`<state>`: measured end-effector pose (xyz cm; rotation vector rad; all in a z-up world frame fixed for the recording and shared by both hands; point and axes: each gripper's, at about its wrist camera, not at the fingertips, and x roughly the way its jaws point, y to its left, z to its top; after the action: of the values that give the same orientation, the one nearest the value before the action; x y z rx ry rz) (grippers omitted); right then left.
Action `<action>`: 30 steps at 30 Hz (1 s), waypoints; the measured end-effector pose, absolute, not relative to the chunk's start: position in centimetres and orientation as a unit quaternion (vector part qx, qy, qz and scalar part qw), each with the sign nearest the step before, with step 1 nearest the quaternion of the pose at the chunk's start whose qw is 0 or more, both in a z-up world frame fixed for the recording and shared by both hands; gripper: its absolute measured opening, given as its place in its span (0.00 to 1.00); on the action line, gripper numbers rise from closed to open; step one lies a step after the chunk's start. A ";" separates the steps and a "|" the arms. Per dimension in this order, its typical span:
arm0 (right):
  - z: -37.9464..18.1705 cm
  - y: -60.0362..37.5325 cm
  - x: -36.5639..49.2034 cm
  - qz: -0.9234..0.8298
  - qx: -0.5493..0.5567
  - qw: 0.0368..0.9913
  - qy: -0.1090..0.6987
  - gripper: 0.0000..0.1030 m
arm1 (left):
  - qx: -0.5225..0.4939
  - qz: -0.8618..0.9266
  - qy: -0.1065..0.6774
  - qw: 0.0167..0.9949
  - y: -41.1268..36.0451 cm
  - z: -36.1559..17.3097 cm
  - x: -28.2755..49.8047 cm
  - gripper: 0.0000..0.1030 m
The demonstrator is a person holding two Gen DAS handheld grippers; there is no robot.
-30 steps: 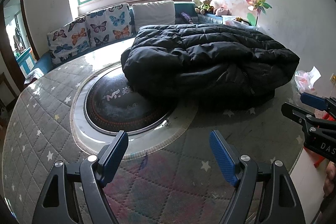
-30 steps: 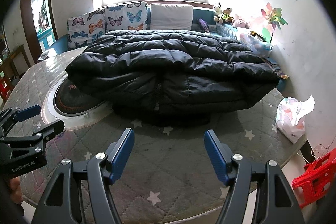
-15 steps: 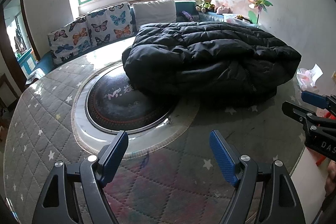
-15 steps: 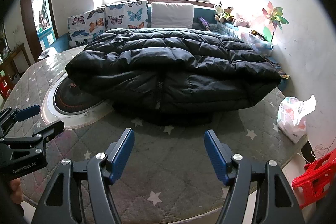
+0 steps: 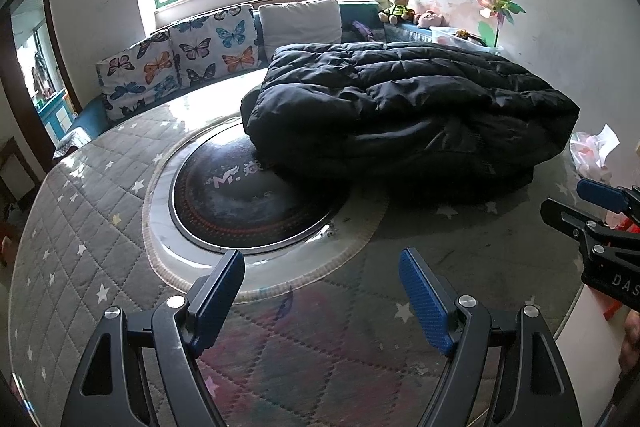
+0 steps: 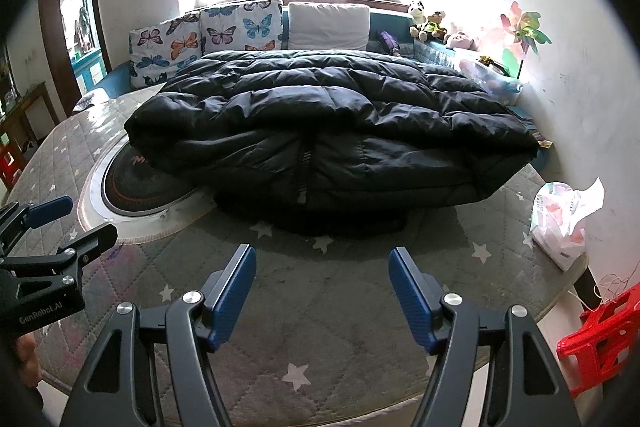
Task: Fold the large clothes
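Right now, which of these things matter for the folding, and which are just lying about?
For the job:
- black puffer coat
- left gripper, open
- right gripper, open
- round quilted table

Lying about:
- white plastic bag
- butterfly cushions
- soft toys
- pinwheel
- red stool

Black tongs (image 5: 320,299), blue textured pads (image 6: 408,291), silver screws; white "GenRobot.AI" lettering on left unit.

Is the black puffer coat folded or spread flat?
Folded: the black puffer coat lies doubled over, its quilted upper layer stacked on a lower layer whose zipper shows at the near edge.
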<state>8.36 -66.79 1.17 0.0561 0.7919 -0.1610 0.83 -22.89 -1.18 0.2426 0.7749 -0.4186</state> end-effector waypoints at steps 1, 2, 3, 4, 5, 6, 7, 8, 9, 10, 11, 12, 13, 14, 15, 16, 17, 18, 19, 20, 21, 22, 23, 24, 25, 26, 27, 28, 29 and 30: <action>1.1 -66.8 8.4 -0.079 0.027 0.919 0.385 0.73 | 0.117 -0.202 0.374 0.898 -22.8 -1.2 0.9 0.82; 1.1 -66.8 8.4 -0.079 0.027 0.919 0.385 0.73 | 0.116 -0.201 0.375 0.897 -22.8 -1.2 0.8 0.82; 1.1 -66.7 8.3 -0.078 0.027 0.919 0.385 0.73 | 0.116 -0.201 0.375 0.897 -22.7 -1.2 0.8 0.82; 1.1 -66.8 8.4 -0.078 0.028 0.919 0.385 0.73 | 0.116 -0.200 0.375 0.898 -22.7 -1.2 0.8 0.82; 1.1 -66.8 8.4 -0.078 0.028 0.919 0.386 0.73 | 0.116 -0.200 0.375 0.898 -22.8 -1.2 0.8 0.82; 1.1 -66.7 8.3 -0.079 0.027 0.919 0.385 0.73 | 0.116 -0.200 0.375 0.898 -22.7 -1.2 0.8 0.82; 1.1 -66.8 8.3 -0.079 0.027 0.919 0.385 0.73 | 0.116 -0.200 0.375 0.898 -22.8 -1.2 0.8 0.82; 1.1 -66.8 8.4 -0.078 0.028 0.919 0.385 0.73 | 0.116 -0.200 0.374 0.898 -22.7 -1.2 0.8 0.82; 1.1 -66.8 8.4 -0.078 0.028 0.919 0.385 0.73 | 0.116 -0.200 0.374 0.898 -22.7 -1.1 0.8 0.82; 1.1 -66.8 8.4 -0.078 0.027 0.919 0.385 0.73 | 0.116 -0.200 0.374 0.898 -22.7 -1.1 0.7 0.82; 1.1 -66.8 8.4 -0.078 0.027 0.919 0.385 0.73 | 0.116 -0.200 0.373 0.898 -22.7 -1.1 0.7 0.82; 1.1 -66.8 8.4 -0.078 0.027 0.919 0.385 0.73 | 0.115 -0.200 0.373 0.898 -22.7 -1.1 0.7 0.82; 1.1 -66.8 8.4 -0.078 0.028 0.919 0.385 0.73 | 0.115 -0.200 0.373 0.899 -22.6 -1.1 0.7 0.82; 1.1 -66.8 8.4 -0.078 0.028 0.919 0.386 0.73 | 0.115 -0.200 0.373 0.899 -22.7 -1.1 0.7 0.82; 1.2 -66.8 8.4 -0.078 0.027 0.919 0.385 0.73 | 0.115 -0.200 0.374 0.899 -22.7 -1.1 0.7 0.82; 1.2 -66.8 8.4 -0.078 0.027 0.919 0.385 0.73 | 0.115 -0.199 0.373 0.899 -22.6 -1.1 0.7 0.82; 1.1 -66.8 8.4 -0.078 0.028 0.919 0.385 0.73 | 0.115 -0.199 0.373 0.899 -22.6 -1.1 0.7 0.82; 1.1 -66.8 8.4 -0.077 0.027 0.919 0.385 0.73 | 0.115 -0.200 0.373 0.899 -22.6 -1.1 0.7 0.82; 1.0 -66.7 8.3 -0.077 0.027 0.919 0.385 0.73 | 0.115 -0.199 0.373 0.899 -22.6 -1.1 0.7 0.82; 1.0 -66.6 8.3 -0.078 0.027 0.919 0.385 0.73 | 0.115 -0.199 0.373 0.899 -22.6 -1.1 0.7 0.82; 1.0 -66.6 8.3 -0.077 0.027 0.919 0.385 0.73 | 0.115 -0.199 0.373 0.899 -22.6 -1.1 0.7 0.82; 1.0 -66.6 8.3 -0.077 0.028 0.919 0.385 0.73 | 0.116 -0.199 0.373 0.899 -22.6 -1.1 0.7 0.82; 1.0 -66.6 8.3 -0.077 0.028 0.919 0.385 0.73 | 0.115 -0.200 0.373 0.899 -22.6 -1.1 0.7 0.82; 1.0 -66.5 8.2 -0.076 0.028 0.920 0.385 0.73 | 0.115 -0.200 0.373 0.899 -22.6 -1.1 0.7 0.82; 1.0 -66.4 8.2 -0.076 0.028 0.920 0.384 0.73 | 0.115 -0.200 0.373 0.899 -22.6 -1.1 0.7 0.82; 1.0 -66.3 8.1 -0.077 0.027 0.920 0.384 0.73 | 0.114 -0.199 0.373 0.899 -22.6 -1.0 0.6 0.82; 1.0 -66.3 8.1 -0.076 0.027 0.920 0.384 0.73 | 0.114 -0.198 0.373 0.899 -22.6 -1.0 0.6 0.82; 1.0 -66.3 8.1 -0.076 0.028 0.920 0.384 0.73 | 0.113 -0.198 0.372 0.900 -22.6 -0.9 0.6 0.82; 0.9 -66.3 8.1 -0.076 0.029 0.920 0.384 0.73 | 0.113 -0.198 0.372 0.900 -22.5 -0.9 0.4 0.82; 1.0 -66.3 8.1 -0.076 0.028 0.920 0.384 0.73 | 0.112 -0.197 0.372 0.900 -22.5 -0.9 0.4 0.82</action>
<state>8.14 -66.34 0.99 0.0580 0.7892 -0.1572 0.36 -22.47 -0.88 0.2327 0.7689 -0.4079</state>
